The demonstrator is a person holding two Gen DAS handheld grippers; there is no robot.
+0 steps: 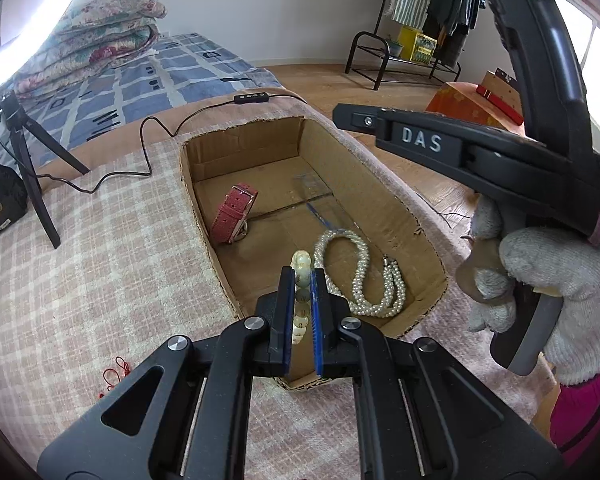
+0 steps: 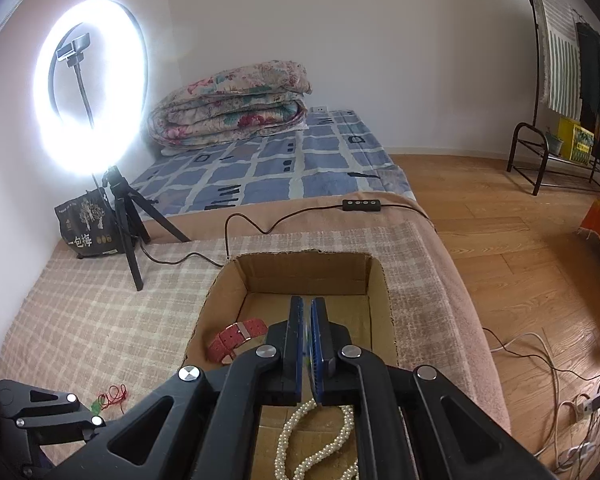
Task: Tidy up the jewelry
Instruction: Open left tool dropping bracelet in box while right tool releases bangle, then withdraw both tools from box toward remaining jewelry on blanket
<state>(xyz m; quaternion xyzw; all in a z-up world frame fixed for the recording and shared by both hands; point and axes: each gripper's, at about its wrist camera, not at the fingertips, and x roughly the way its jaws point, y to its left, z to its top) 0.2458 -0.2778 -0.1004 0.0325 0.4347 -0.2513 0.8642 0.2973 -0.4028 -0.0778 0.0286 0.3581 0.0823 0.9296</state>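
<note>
Between the left gripper's [image 1: 302, 276] clamped jaws hangs a bead bracelet [image 1: 302, 268], last for the box [image 1: 384, 184]; pearl necklace [image 1: 360, 276], red strap [image 1: 233, 213] already in; right gripper [image 2: 307, 312] nearly closed, empty

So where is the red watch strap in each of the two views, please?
Left wrist view: the red watch strap lies on the floor of the cardboard box, near its left wall, left of centre in the picture.
Right wrist view: the strap is at lower centre-left, inside the same box, partly hidden behind the right claw.
Shared landmark: the pearl necklace in the box.
</note>
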